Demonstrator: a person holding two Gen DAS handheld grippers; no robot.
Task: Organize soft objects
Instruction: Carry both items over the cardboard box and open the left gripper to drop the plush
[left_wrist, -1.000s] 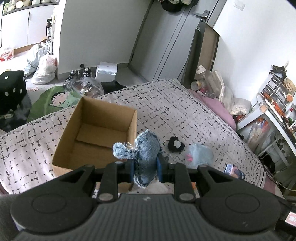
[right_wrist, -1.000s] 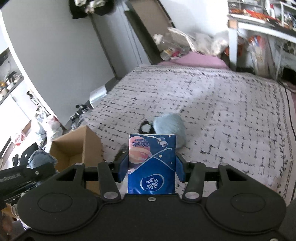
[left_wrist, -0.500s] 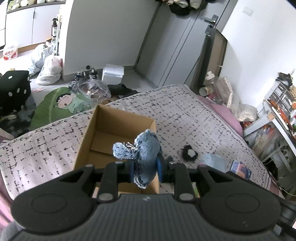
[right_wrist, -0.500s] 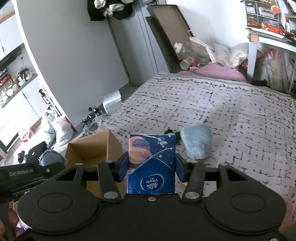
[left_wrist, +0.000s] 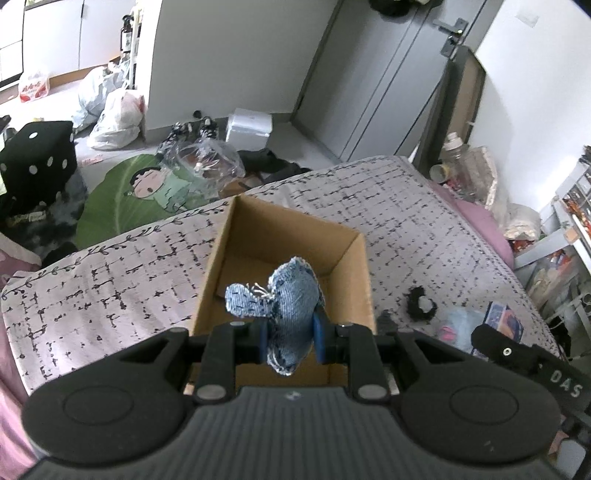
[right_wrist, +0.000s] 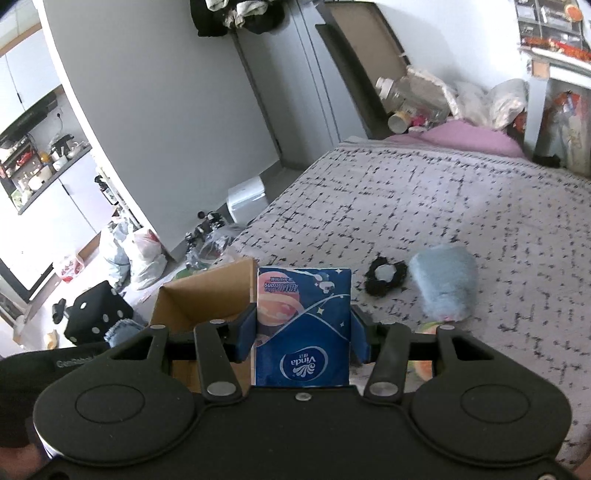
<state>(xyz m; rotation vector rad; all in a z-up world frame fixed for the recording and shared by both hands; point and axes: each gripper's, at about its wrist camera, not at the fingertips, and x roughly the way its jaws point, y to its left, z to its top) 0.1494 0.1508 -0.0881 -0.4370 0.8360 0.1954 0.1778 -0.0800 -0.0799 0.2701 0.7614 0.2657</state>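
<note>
Between my right gripper's (right_wrist: 303, 338) closed jaws is a blue tissue pack (right_wrist: 303, 325) with a white oval logo reading "Vinda", printed upside down. Small lettering near its far end is too blurred to read. Left of those jaws, the left gripper's black body (right_wrist: 74, 363) shows "GenRobot", partly cut off. Right of my left jaws, the right gripper's black body (left_wrist: 561, 384) reads "DAS".

Cardboard box (left_wrist: 354, 266) on bed (left_wrist: 110, 280), open top up, near bed's floor-side edge. Denim toy (left_wrist: 288, 306) between left gripper (left_wrist: 289, 334) pads, over box interior. Scrunchie (left_wrist: 421, 302) on bed at 3 o'clock from box; fuzzy pouch (right_wrist: 443, 286) just beyond, same direction. Tissue pack (right_wrist: 303, 325) clamped upright in right gripper (right_wrist: 303, 341), box at 10 o'clock from it.
</note>
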